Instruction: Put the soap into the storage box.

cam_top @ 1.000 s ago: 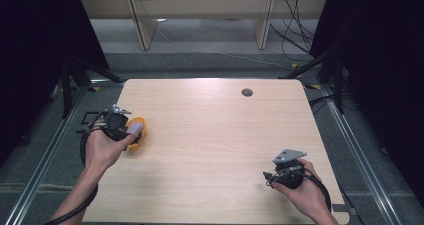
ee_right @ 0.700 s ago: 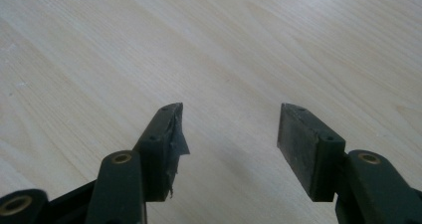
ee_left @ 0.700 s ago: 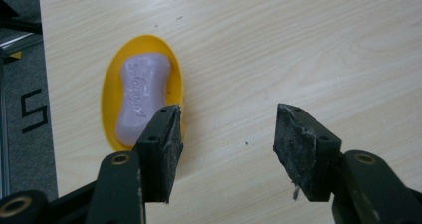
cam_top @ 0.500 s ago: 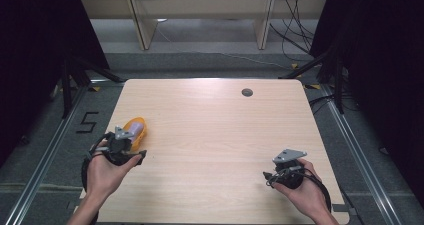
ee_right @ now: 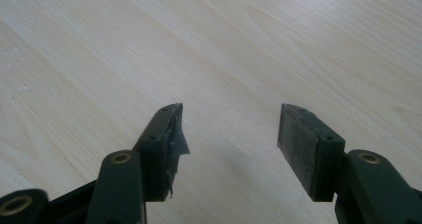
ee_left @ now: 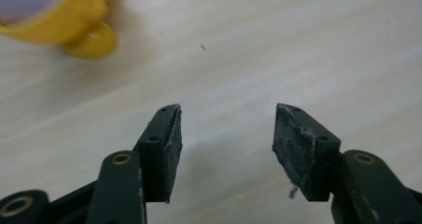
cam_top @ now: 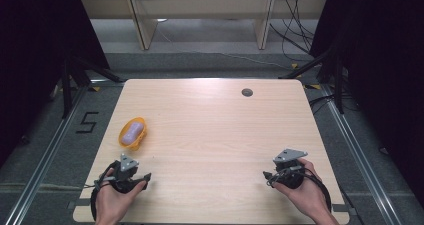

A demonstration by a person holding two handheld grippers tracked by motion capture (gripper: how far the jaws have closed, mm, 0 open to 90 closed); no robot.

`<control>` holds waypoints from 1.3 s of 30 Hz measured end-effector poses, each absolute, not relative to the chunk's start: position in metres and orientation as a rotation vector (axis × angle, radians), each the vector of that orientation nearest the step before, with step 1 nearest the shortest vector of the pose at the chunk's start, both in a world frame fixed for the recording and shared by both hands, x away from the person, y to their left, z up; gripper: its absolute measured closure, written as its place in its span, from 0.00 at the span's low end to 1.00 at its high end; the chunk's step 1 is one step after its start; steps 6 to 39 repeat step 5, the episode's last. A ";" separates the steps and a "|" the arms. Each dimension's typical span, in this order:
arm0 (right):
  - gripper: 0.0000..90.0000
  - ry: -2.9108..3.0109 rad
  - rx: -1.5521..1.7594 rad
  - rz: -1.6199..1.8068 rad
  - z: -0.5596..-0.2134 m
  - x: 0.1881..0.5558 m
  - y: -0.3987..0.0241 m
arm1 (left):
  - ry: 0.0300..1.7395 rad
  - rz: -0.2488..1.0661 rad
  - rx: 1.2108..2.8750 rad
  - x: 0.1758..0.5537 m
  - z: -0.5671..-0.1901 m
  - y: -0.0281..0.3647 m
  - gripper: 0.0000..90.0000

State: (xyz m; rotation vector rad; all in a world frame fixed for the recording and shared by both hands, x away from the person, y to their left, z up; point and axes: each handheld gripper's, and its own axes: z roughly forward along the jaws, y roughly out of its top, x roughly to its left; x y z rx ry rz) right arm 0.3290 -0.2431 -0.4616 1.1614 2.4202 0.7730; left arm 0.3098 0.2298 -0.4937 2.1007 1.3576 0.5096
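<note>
Yellow dish [cam_top: 133, 133]: lay on the counter [cam_top: 215, 135] near its left edge, roughly mid-depth, with a pale lilac lump [cam_top: 132, 131] inside — a second before, sat right at the left tool's tip, farther left and a little farther back.

Left tool [cam_top: 146, 176]: pulled back to the near-left corner, well apart from the dish; sat lower and nearer than in the earlier frames.

Left tool, jaws: stood partly apart with only bare wood between the pads [ee_left: 160, 152] — nothing held. Opening looked about as wide as it had been a moment earlier.

Dish from the left tool's camera: showed blurred at the upper left [ee_left: 74, 22], off the line of the jaws and clear of both pads.

Right tool [cam_top: 267, 175]: rested at the near-right corner in the right hand [cam_top: 305, 195], same spot as before.

Right tool, jaws: likewise partly open over plain counter, empty; the left pad [ee_right: 166, 144] looked frayed along its edge.

Meaning for the job: dish judged set down and released — placement step seemingly done, both hands back at rest near the front edge.

Left undecided: whether that spot was the intended one could not be told.
</note>
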 end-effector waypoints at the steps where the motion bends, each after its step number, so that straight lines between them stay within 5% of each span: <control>1: 0.49 2.421 1.159 0.773 -0.461 0.329 -0.243 | 1.359 0.518 2.101 0.309 -0.495 0.230 0.49; 39: 0.49 2.421 1.158 0.770 -0.462 0.329 -0.243 | 1.353 0.525 2.065 0.312 -0.493 0.230 0.48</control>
